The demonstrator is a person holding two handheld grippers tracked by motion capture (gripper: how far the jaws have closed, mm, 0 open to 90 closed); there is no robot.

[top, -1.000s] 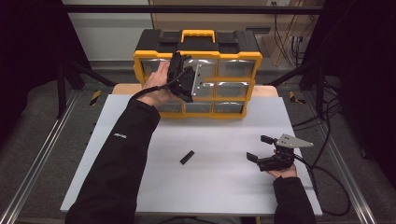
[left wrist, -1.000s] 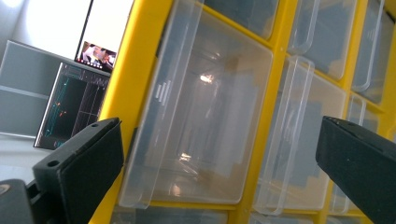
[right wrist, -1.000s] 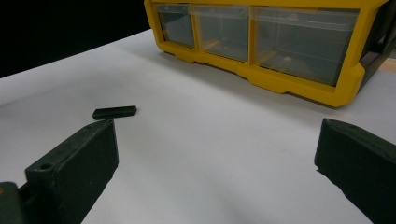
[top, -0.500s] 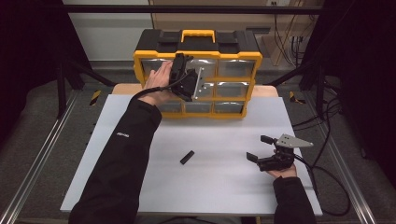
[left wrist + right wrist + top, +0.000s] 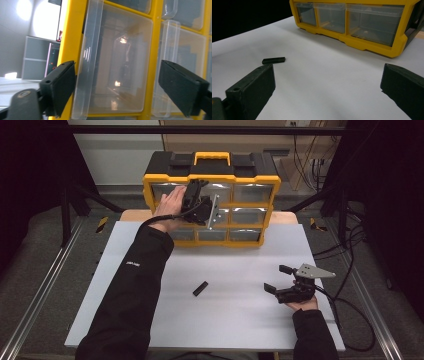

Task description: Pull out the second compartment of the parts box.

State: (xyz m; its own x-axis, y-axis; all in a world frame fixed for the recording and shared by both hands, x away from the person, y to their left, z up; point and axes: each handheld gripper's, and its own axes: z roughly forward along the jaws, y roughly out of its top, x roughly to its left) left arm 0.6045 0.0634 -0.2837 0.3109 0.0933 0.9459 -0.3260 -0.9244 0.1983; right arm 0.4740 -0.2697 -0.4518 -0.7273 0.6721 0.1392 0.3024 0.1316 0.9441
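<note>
- The organizer (image 5: pixel 212 175) stands upright at the far edge of the table (image 5: pixel 235 320), yellow-framed with a black top and a yellow handle, its clear drawers facing the person.
- The left gripper (image 5: pixel 196 200) is held up against the organizer's front, at the upper drawers left of centre, with the left hand (image 5: pixel 172 205) behind it.
- In the left gripper view its jaws straddle a clear drawer (image 5: pixel 117 65), one to each side; the drawer's one edge stands slightly out of the yellow frame.
- The jaws have just been closing, with the drawer between them. One jaw looks just beside the drawer's protruding edge and the other is apart from it, so they remain spread and press on nothing.
- The right gripper (image 5: pixel 279 280) rests low on the table's near right part, held by the right hand (image 5: pixel 300 301), well apart from the organizer.
- Its jaws stand wide apart with only bare table between them, as the right gripper view shows.
- A small black block (image 5: pixel 200 288) lies flat on the table near the middle, between the two arms, touched by neither gripper.
- In the right gripper view the block (image 5: pixel 273 60) lies just beyond one jaw, and the organizer's bottom row of drawers (image 5: pixel 352 17) shows farther off.
</note>
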